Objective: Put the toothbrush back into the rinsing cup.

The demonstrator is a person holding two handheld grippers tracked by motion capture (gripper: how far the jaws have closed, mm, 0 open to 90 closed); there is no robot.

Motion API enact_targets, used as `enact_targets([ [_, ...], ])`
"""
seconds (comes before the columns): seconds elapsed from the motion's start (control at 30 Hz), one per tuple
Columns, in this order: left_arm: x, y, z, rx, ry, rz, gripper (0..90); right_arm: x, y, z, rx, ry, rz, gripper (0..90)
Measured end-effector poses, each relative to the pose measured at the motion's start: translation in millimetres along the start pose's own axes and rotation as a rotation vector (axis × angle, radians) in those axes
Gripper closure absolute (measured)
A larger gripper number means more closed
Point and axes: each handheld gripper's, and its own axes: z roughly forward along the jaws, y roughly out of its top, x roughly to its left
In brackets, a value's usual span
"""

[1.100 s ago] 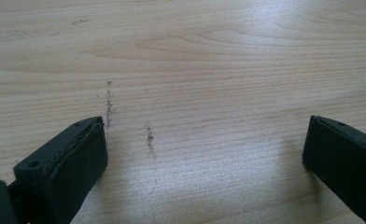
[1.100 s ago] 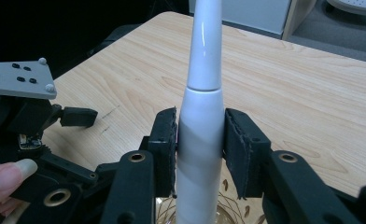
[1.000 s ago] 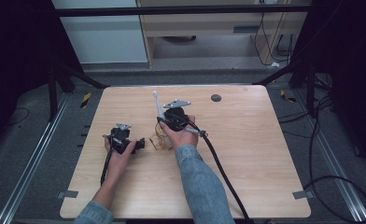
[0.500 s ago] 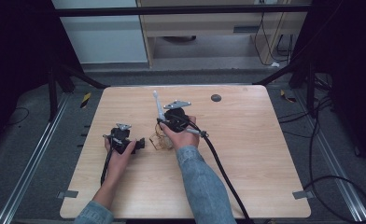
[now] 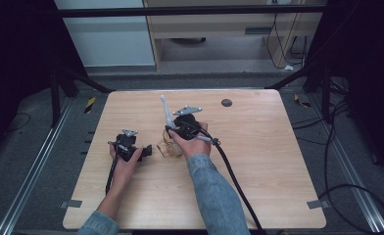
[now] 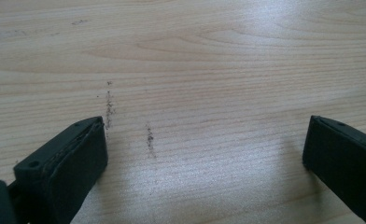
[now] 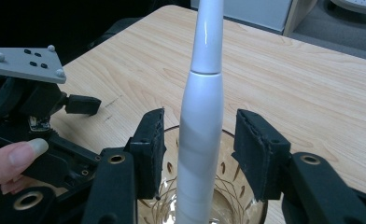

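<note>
- Our right gripper (image 7: 197, 140) has just been opening its jaws; they now stand apart on either side of the white electric toothbrush (image 7: 202, 135), with a gap showing at each pad, so nothing is clamped.
- The toothbrush stands nearly upright with its base down in the amber patterned glass (image 7: 242, 205), its neck rising past the top of the right gripper view.
- In the high view the toothbrush (image 5: 166, 110) leans away from us, above the glass (image 5: 169, 148) near the middle of the table (image 5: 278, 161).
- Our left gripper (image 5: 148, 149) rests on the wood just beside the glass, jaws wide and empty.
- We judge the risks from here to be:
  - a pad catching the handle as we draw back, tipping toothbrush and glass together;
  - the leaning, top-heavy brush toppling the light glass unaided;
  - our left gripper nudging the glass.
</note>
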Motion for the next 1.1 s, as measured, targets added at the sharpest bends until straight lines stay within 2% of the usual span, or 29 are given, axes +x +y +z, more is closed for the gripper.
enact_targets([
  [0.33, 0.0, 0.2, 0.2, -0.001, 0.0, -0.001, 0.0, -0.4, 2.1, -4.3, -0.007, -0.012, -0.002, 44.9],
  [0.47, 0.0, 0.3, 0.4, -0.001, 0.0, -0.002, 0.0, -1.8, 2.9, -4.9, -0.009, -0.031, 0.004, 38.1],
  [0.57, 0.0, 0.3, 0.4, -0.001, 0.0, -0.002, 0.0, -2.1, 3.8, -5.4, -0.008, -0.029, 0.023, 34.1],
  [0.8, 0.1, 0.3, 0.4, -0.001, -0.001, -0.002, 0.0, -1.1, 6.9, -8.3, -0.008, -0.028, 0.019, 21.9],
  [1.0, 0.5, 0.2, 0.3, -0.001, -0.004, 0.002, 0.0, -1.7, 11.1, -15.3, -0.041, -0.062, 0.019, 10.2],
  [1.1, 0.7, 0.3, 0.4, -0.001, -0.004, 0.002, 0.0, -3.6, 13.4, -19.6, -0.057, -0.077, 0.007, 7.3],
])
